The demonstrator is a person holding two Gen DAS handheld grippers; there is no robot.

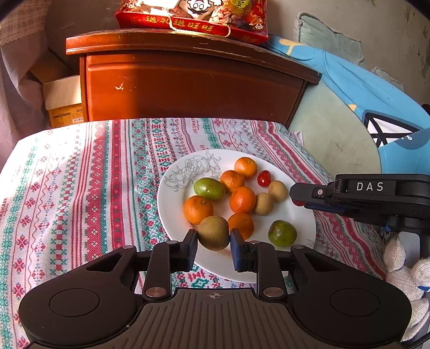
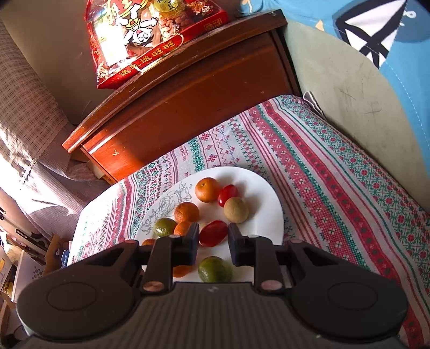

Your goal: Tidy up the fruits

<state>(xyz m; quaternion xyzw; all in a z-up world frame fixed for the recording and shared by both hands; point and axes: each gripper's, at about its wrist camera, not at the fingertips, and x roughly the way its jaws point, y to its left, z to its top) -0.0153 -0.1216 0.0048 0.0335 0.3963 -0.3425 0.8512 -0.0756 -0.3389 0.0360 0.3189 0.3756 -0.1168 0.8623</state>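
Note:
A white plate (image 1: 177, 204) on the patterned cloth holds several oranges, kiwis, two green fruits and a small red tomato (image 1: 264, 178). My left gripper (image 1: 213, 243) is shut on a brown kiwi (image 1: 213, 233) at the plate's near edge. My right gripper (image 2: 213, 237) is shut on a red tomato (image 2: 213, 233) above the plate (image 2: 266, 193). The right gripper also shows in the left wrist view (image 1: 298, 197), over the plate's right rim. A green fruit (image 2: 215, 269) lies below the held tomato.
A wooden nightstand (image 1: 188, 83) stands behind the table with a red snack bag (image 1: 193, 16) on top. A blue cloth (image 1: 362, 88) and a pale cushion lie to the right. The patterned tablecloth (image 1: 80, 188) stretches left of the plate.

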